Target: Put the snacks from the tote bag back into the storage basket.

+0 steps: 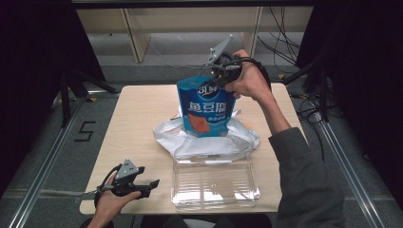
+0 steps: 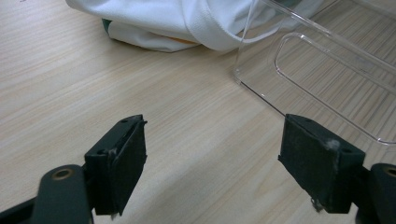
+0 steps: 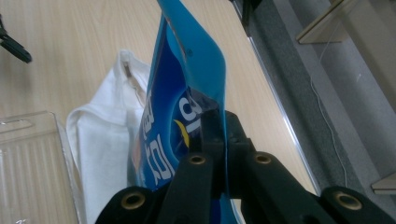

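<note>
Overhead, right tool (image 1: 215, 76) pinches blue pouch (image 1: 205, 110) w/ arm raised.

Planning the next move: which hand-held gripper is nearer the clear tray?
Left. The left hand-held gripper sits open just beside the clear tray; the right hand-held gripper holds the blue pouch beyond it.

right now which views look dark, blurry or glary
High view: dim, black at both sides, soft glints on the clear tray. Left gripper view: evenly lit, wood grain sharp, the near jaws slightly soft. Right gripper view: the blue pouch is bright with a mild sheen, and the close jaws are blurred.
</note>
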`<state>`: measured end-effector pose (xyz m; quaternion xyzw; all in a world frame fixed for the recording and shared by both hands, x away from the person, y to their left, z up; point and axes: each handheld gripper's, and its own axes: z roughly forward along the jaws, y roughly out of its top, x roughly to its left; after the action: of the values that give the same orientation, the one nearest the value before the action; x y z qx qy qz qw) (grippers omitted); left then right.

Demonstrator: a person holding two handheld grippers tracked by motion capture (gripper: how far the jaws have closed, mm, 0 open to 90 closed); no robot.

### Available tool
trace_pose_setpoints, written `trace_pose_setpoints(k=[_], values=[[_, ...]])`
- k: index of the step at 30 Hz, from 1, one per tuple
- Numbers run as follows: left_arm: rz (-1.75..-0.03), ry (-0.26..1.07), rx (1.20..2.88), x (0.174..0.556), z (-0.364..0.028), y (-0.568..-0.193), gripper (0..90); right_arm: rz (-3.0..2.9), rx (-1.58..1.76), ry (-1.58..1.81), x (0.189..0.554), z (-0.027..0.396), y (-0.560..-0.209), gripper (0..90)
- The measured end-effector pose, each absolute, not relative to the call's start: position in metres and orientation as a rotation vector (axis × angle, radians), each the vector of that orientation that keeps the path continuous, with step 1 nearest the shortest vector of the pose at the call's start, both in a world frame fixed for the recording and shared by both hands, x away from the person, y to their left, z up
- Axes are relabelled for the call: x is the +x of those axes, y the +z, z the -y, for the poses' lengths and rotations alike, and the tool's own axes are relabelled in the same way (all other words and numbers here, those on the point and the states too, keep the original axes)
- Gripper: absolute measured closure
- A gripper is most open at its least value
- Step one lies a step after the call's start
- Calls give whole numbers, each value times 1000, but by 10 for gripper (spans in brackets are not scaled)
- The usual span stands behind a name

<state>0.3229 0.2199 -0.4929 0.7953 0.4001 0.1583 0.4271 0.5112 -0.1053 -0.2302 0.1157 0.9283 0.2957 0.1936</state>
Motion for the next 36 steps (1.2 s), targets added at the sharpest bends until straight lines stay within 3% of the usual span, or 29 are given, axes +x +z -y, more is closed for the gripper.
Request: trace_pose_setpoints(k=[13,36], values=[[-995,398,2007,323,-222,-492,219,-2543,233,823,483,108,-186,900],[-1036,390,1958,324,-222,-493,219,-2560,147,884,419,127,-176,900]])
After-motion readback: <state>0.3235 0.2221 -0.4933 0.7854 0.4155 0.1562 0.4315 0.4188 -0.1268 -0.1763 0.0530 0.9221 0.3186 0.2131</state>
